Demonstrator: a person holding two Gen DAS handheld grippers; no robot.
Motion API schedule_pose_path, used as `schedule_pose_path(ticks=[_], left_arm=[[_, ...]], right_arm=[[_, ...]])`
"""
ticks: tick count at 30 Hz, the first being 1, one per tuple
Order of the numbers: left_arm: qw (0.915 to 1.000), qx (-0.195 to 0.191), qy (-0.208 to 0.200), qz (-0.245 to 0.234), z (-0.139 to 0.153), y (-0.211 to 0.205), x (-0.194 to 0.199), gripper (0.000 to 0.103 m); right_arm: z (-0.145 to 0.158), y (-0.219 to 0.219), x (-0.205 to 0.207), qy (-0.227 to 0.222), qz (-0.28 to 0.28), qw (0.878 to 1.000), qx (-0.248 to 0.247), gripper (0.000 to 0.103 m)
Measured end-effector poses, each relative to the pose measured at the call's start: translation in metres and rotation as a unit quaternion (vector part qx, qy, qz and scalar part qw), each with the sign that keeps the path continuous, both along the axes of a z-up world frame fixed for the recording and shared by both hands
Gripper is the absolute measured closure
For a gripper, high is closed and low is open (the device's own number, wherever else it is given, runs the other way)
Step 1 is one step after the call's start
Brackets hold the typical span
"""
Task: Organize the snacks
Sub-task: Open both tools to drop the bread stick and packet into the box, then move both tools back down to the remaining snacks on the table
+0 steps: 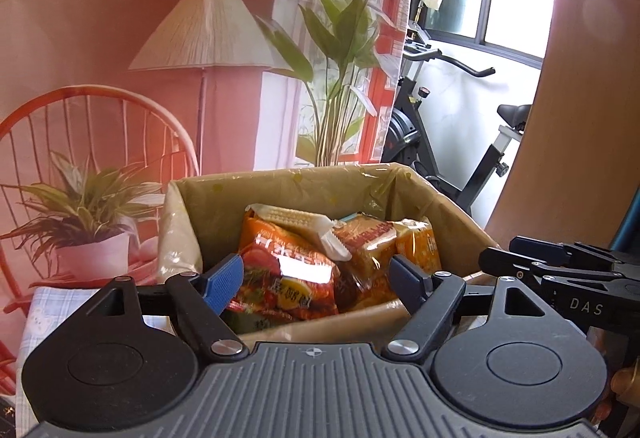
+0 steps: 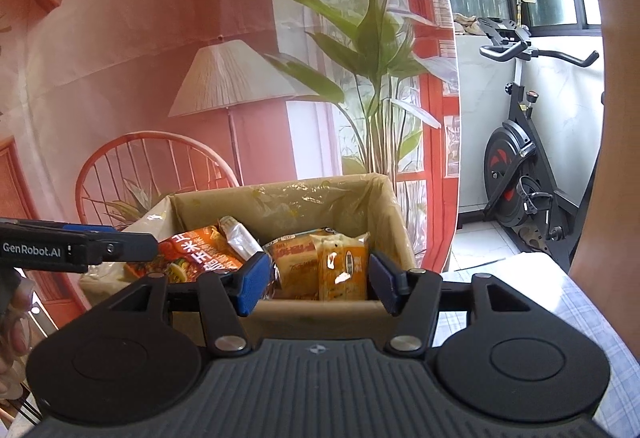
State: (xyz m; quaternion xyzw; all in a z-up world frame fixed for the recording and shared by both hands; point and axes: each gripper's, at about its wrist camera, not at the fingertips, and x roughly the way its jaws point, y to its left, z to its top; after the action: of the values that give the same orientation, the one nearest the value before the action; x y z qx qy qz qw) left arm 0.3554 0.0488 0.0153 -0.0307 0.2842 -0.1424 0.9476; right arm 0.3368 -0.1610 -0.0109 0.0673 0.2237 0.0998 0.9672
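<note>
Left claw: blue pads apart, nothing clamped between them, held just short of the near wall of the cardboard box. Right claw: pads likewise apart and holding nothing, at the same near wall, further to the right; its black body enters the left wrist view from the right edge.

Cardboard box: open-topped, lined with clear plastic film, standing on the counter, which carries a pale blue checked cloth.

Contents, all inside the box:
- large orange-red snack bag, lying at the left, glossy, with printed characters;
- pale cracker pack, resting on top of the bag towards the back;
- orange wrapped packet, standing upright at the right;
- second orange packet, touching it on the left.

Surroundings: printed backdrop showing a lamp, a chair and plants behind the box; exercise bike by the window at the right.
</note>
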Motion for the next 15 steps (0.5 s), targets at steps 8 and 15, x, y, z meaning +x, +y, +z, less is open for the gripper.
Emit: schedule_pose_path(ticks=[8,15], left_arm=[[1.0000,-0.004,0.004,-0.005,-0.001,0.019,-0.042,0.020],[0.9994,-0.001,0.035,-0.006,-0.027,0.039,-0.079,0.019]], right_arm=[[-0.003,-0.007,-0.044,0.001,-0.009,1.000,0.008,0.043],[-0.028,-0.018,-0.081,0.024,-0.026,0.999,0.016,0.041]])
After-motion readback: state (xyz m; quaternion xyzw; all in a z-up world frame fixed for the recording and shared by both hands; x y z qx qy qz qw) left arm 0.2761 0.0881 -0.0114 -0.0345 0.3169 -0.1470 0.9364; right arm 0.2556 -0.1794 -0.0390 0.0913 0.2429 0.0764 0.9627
